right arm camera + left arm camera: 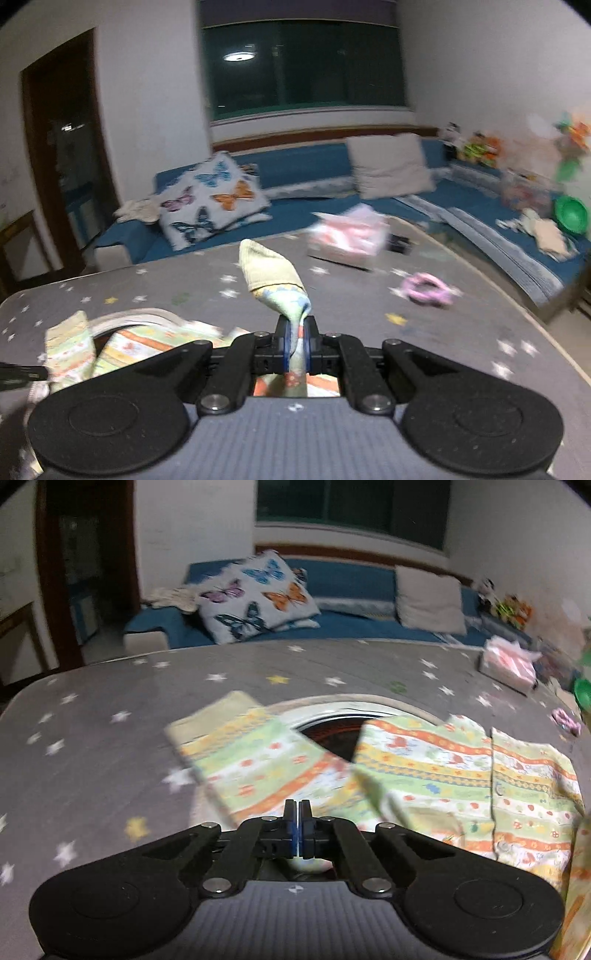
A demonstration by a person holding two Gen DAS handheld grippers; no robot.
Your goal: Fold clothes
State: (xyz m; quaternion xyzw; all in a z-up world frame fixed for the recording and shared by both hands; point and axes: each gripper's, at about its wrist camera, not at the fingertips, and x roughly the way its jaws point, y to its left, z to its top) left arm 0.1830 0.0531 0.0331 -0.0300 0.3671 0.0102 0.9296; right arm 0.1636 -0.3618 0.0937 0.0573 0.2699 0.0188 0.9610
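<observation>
No brand, label or readable writing shows on any item; both views are motion-blurred. Table (92,716): grey cover printed with white and yellow stars, with a round dark opening (332,734) rimmed in pale trim near its middle. Garment (461,775): a child's top in pale green, yellow and orange printed bands, lying spread on the table across and around the opening; its long axis runs roughly left to right in the left wrist view. One sleeve (243,760) reaches up and to the left, ending in a plain cream cuff (218,716); the body lies to the right of the opening with a buttoned front edge running top to bottom. Left gripper (298,806): jaws fully closed, blue pads meeting, at the near edge of the garment; whether any cloth is pinched between them cannot be told. Right gripper (297,326): jaws closed on a sleeve of the garment, the cloth passing up between the pads and standing above them, its cream cuff (266,266) pointing up and slightly left. Behind the table: a blue sofa (351,587) with a butterfly-print cushion (255,594) at left and a plain pale cushion (430,598) at right. On the far right of the table: a pink-and-white pack (349,230) and a pink ring-shaped item (426,290), well apart from the garment.
</observation>
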